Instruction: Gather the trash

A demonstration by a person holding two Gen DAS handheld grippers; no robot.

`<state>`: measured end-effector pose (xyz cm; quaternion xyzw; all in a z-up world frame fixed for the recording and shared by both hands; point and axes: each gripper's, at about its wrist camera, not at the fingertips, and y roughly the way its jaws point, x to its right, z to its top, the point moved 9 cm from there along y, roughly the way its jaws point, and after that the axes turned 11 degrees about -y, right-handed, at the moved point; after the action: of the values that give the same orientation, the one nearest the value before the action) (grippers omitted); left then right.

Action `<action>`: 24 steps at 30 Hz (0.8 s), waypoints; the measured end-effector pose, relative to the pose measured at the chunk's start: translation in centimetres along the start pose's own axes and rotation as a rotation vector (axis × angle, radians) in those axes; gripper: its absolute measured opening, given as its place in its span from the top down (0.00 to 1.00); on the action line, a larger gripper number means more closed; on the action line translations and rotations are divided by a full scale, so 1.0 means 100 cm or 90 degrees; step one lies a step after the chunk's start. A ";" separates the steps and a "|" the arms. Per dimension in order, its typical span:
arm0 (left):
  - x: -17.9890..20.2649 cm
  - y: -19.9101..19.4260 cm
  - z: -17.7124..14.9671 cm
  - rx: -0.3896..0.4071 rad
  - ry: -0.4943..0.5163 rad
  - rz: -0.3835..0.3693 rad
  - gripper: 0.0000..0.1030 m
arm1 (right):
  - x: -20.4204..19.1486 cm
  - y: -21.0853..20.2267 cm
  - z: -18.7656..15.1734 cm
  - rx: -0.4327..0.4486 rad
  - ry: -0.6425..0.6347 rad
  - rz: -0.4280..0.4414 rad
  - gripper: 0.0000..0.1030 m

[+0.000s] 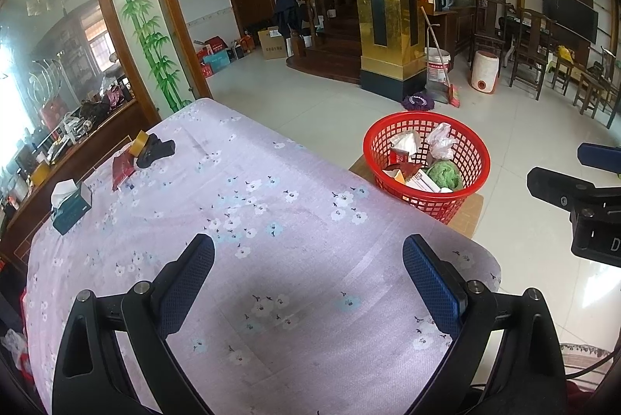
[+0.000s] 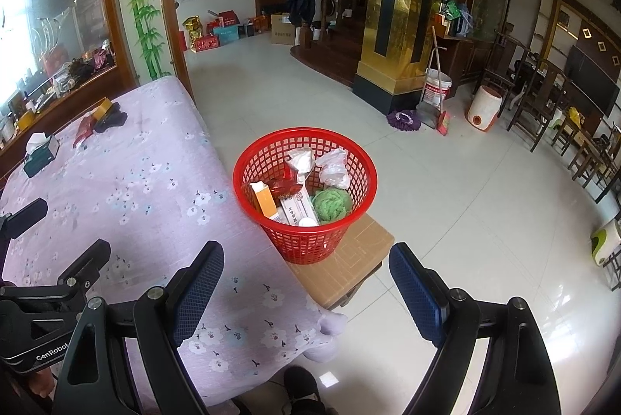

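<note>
The left claw (image 1: pixel 308 275) stands wide open above the desk (image 1: pixel 271 221), which is covered with a lilac cloth with small flowers. Nothing is between its blue pads (image 1: pixel 432 283) and they touch nothing. The right claw (image 2: pixel 306 283) is also wide open and empty; it hangs over the near corner of the desk, with its right pad above the pale floor tiles (image 2: pixel 485 201).

The red basket (image 2: pixel 306 244) stands ahead of the right claw, a little beyond its fingertips, and ahead and to the right of the left claw. It sits on a brown cardboard box (image 2: pixel 349 260) just beside the edge of the desk. The trash in the basket (image 2: pixel 299 190) is a green crumpled ball, a white crumpled bag, an orange carton, a white carton and red wrappers.

Far ahead and to the left of the left claw, at the back of the desk, lie a tissue box (image 1: pixel 71 207), a red packet (image 1: pixel 123 168), a roll of tape (image 1: pixel 139 143) and a black object (image 1: pixel 157 151). The roll and the packet touch the black object; the tissue box is apart from them.
</note>
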<state>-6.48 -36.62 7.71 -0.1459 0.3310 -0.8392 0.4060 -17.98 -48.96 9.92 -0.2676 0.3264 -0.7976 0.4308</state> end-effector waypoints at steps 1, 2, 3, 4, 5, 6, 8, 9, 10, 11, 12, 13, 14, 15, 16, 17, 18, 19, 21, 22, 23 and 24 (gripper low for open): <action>0.000 0.000 0.001 0.000 0.000 0.000 0.06 | 0.000 0.000 0.000 0.000 0.000 0.001 0.13; 0.000 0.000 0.001 0.000 0.000 0.000 0.06 | 0.000 0.000 0.000 0.000 0.000 0.001 0.13; 0.000 0.000 0.000 0.000 0.000 0.000 0.06 | 0.000 0.000 0.000 0.000 0.000 0.000 0.13; 0.000 0.000 0.001 0.000 0.000 0.000 0.06 | 0.000 0.000 0.000 -0.001 0.000 0.000 0.13; 0.000 0.000 0.001 0.000 0.000 0.000 0.06 | 0.000 0.000 0.000 0.000 0.000 0.000 0.13; 0.000 0.000 0.001 0.000 0.000 0.000 0.06 | 0.000 0.000 0.000 0.000 0.000 0.001 0.13; -0.001 0.000 0.000 -0.001 -0.001 0.000 0.06 | -0.001 0.001 0.000 -0.001 0.000 0.001 0.13; -0.001 0.000 0.000 -0.002 -0.001 0.000 0.06 | -0.002 0.002 0.000 -0.002 -0.001 0.002 0.13; -0.001 0.000 0.001 -0.002 -0.001 0.000 0.06 | -0.003 0.003 0.000 -0.002 -0.002 0.002 0.13; -0.002 -0.001 0.000 -0.002 -0.001 0.001 0.06 | -0.004 0.004 -0.001 -0.003 -0.002 0.003 0.13; -0.002 -0.001 0.000 -0.003 -0.001 0.001 0.06 | -0.005 0.005 0.000 -0.004 -0.002 0.004 0.13; -0.002 -0.001 -0.002 -0.004 -0.002 0.000 0.06 | -0.005 0.006 -0.001 -0.005 -0.002 0.004 0.13; -0.002 -0.001 -0.003 -0.005 -0.003 0.000 0.06 | -0.006 0.007 -0.001 -0.006 -0.002 0.005 0.13; -0.002 0.000 -0.004 -0.006 -0.002 0.000 0.06 | -0.006 0.007 -0.001 -0.006 -0.002 0.005 0.13; -0.003 0.000 -0.003 -0.005 -0.002 0.001 0.06 | -0.007 0.008 -0.001 -0.007 -0.002 0.005 0.13; -0.003 0.000 -0.003 -0.005 -0.002 0.000 0.06 | -0.006 0.007 -0.001 -0.006 -0.002 0.005 0.13; -0.002 -0.001 -0.005 -0.006 -0.003 0.000 0.06 | -0.006 0.008 -0.001 -0.007 -0.003 0.005 0.13; -0.003 0.000 -0.002 -0.006 -0.002 0.000 0.06 | -0.007 0.008 -0.001 -0.007 -0.003 0.006 0.13; -0.003 -0.001 -0.004 -0.006 -0.002 0.001 0.06 | -0.008 0.011 -0.001 -0.009 -0.003 0.007 0.13; -0.004 0.000 -0.006 -0.007 -0.003 0.001 0.06 | -0.009 0.012 -0.001 -0.011 -0.004 0.008 0.13; -0.005 0.001 -0.007 -0.009 -0.004 0.001 0.06 | -0.009 0.013 -0.001 -0.012 -0.005 0.009 0.13; -0.005 0.000 -0.009 -0.009 -0.005 0.002 0.06 | -0.010 0.014 -0.001 -0.013 -0.006 0.009 0.13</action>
<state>-6.60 -35.85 7.06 -0.1519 0.3358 -0.8357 0.4072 -16.84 -48.61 8.66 -0.2731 0.3342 -0.7900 0.4354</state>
